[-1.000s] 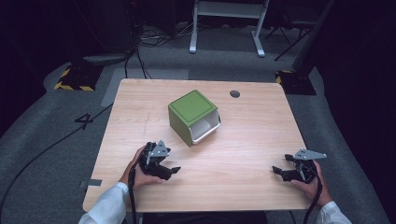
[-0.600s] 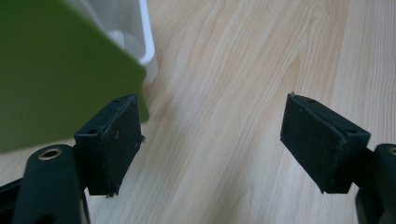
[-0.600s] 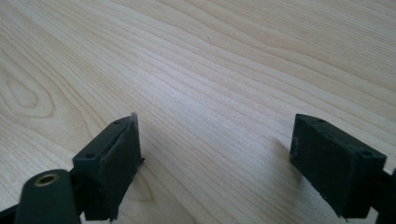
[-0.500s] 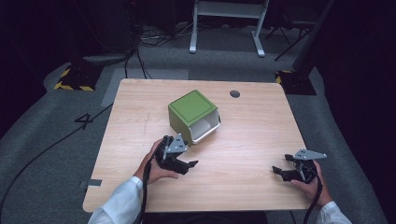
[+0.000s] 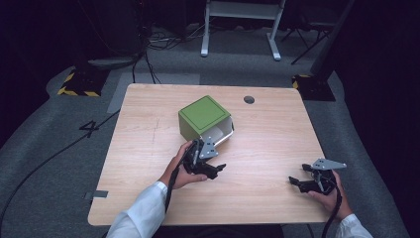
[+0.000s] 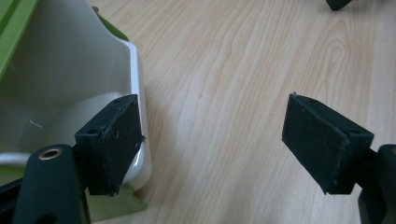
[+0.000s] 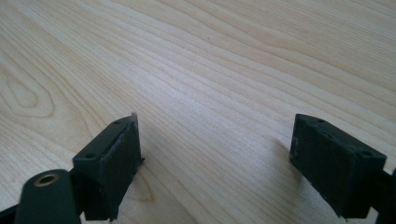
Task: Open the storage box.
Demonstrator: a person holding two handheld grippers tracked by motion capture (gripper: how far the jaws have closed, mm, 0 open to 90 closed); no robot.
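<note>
A boxy green bin (image 5: 203, 118) with a glossy white open front sits mid-bench (image 5: 277, 144), the left tool (image 5: 219, 168), jaws apart, just beside its rim. The right tool (image 5: 294, 181), also apart, rests on pale woodgrain; grey carpet and cables surround.

The left tongs (image 5: 218, 168) are held forward over the desk by the left hand (image 5: 181, 171), whose white-sleeved forearm enters from the bottom edge. Their jaws are spread wide apart and nothing is gripped between them. The right tongs (image 5: 297, 182) are held low by the right hand (image 5: 329, 196) near the front right, jaws likewise parted wide and empty.
</note>
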